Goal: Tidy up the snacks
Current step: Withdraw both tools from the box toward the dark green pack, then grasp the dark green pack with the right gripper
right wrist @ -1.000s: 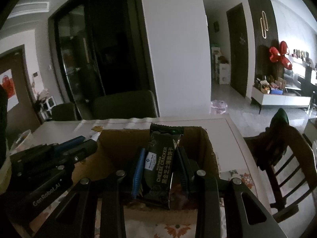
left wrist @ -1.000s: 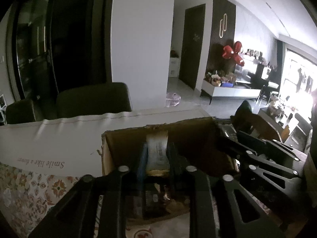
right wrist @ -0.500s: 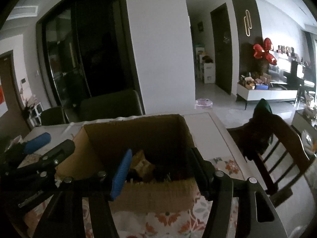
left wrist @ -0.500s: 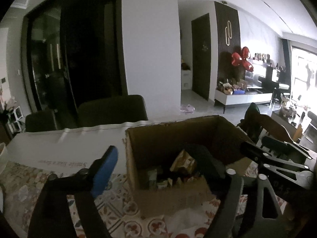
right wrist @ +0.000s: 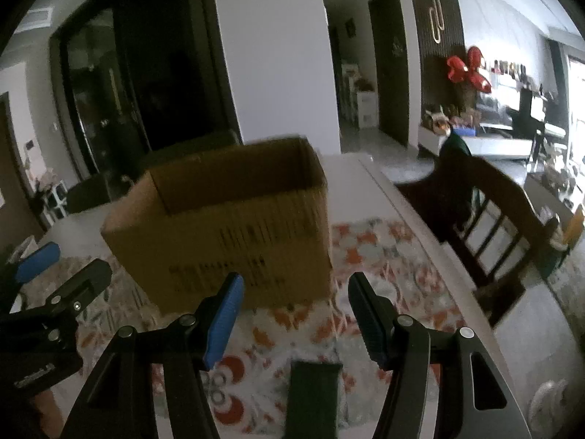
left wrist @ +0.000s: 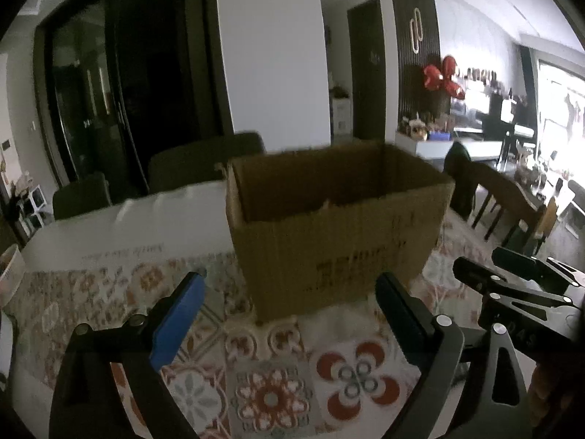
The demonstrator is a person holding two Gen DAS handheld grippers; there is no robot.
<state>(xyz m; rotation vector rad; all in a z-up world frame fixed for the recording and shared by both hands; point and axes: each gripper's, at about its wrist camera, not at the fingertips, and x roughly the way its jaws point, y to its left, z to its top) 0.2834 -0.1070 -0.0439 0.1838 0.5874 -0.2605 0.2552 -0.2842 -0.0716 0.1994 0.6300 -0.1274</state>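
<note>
Floral tablecloth point(left wrist: 270, 395), cardboard box point(left wrist: 340, 241) contents hidden

empty right tongs point(right wrist: 292, 292) gape before cardboard box point(right wrist: 234, 234), dark packet point(right wrist: 314, 398) below.

We see a matt brown corrugated cardboard box point(left wrist: 336, 234), a smooth floral-print tablecloth point(left wrist: 270, 395), dark wooden chair point(right wrist: 504, 219), black matt plastic gripper frames with blue rubbery pads point(right wrist: 223, 322), and a dark matt snack packet point(right wrist: 312, 398).
</note>
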